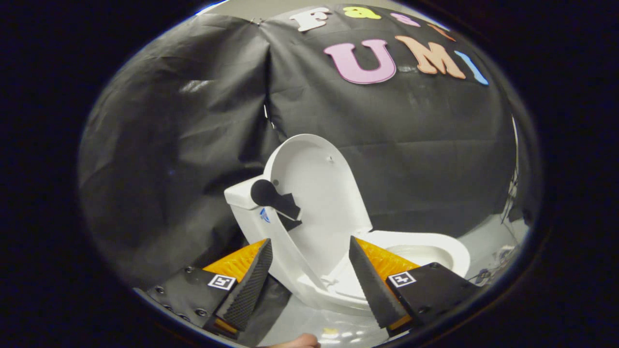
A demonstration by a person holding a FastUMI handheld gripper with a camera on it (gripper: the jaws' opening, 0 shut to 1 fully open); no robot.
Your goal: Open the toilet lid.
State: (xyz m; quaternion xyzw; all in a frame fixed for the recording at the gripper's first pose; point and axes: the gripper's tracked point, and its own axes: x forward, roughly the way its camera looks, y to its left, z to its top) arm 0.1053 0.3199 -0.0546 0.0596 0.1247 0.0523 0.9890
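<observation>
A white toilet (pixel 338 270) stands just beyond my fingers, seen tilted. Its lid (pixel 314 193) is raised and stands upright against the tank (pixel 242 198), its inner face turned toward me. The seat and bowl (pixel 425 251) lie uncovered to the right of the lid. A dark handle piece (pixel 273 198) sticks out at the lid's left edge, near the tank. My gripper (pixel 309 249) is open, its two fingers wide apart with nothing between them; the lid's lower edge and hinge area lie in the gap beyond the fingertips, apart from them.
Black cloth walls (pixel 184 145) close in behind and to the left of the toilet. A pale glossy floor (pixel 319 324) runs under the toilet. A bit of a hand (pixel 295 342) peeks in below the fingers.
</observation>
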